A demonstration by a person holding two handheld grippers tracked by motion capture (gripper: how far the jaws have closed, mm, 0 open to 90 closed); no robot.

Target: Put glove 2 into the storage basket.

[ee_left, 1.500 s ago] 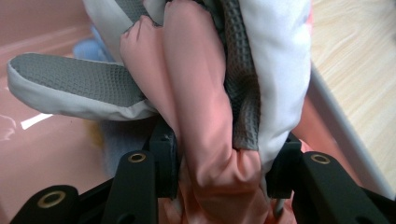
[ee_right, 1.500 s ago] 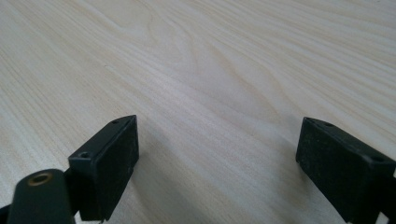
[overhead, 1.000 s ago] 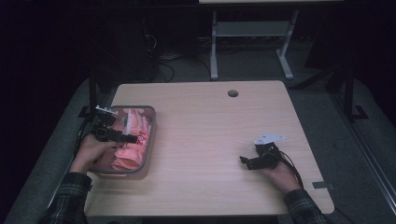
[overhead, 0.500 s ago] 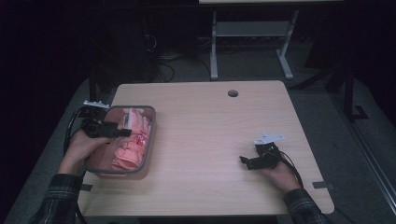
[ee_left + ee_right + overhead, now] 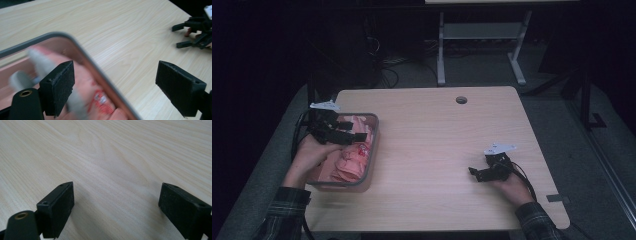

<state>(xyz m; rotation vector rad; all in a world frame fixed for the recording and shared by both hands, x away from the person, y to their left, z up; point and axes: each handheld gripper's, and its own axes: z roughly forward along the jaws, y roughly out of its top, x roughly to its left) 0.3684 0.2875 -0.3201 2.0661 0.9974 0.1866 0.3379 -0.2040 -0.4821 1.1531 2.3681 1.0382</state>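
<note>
A clear plastic bin [image 5: 375, 142] stands at the table's left side with pink cloth [image 5: 348, 164] in it. My left gripper [image 5: 354, 131] hovers over the bin's far part, open, with nothing between its fingers. In the left gripper view its jaws stand wide apart around the bin's grey rim [image 5: 82, 53], over pink cloth [image 5: 87, 85] and a blurred whitish piece [image 5: 37, 62]. My right gripper [image 5: 474, 174] rests low at the table's front right, open. Its jaws in the right gripper view frame bare wood [image 5: 112, 157]. The right gripper [image 5: 195, 35] also appears far off in the left gripper view.
A round cable hole [image 5: 461, 100] sits near the table's back edge. A white desk frame [image 5: 441, 50] and floor cables [image 5: 387, 65] lie beyond the table. A grey tape strip [image 5: 557, 198] marks the front right edge. Bare wood [image 5: 437, 145] spans between the grippers.
My left hand has drawn the open gripper from the bin's middle toward its far left corner. The right gripper has stayed still.
</note>
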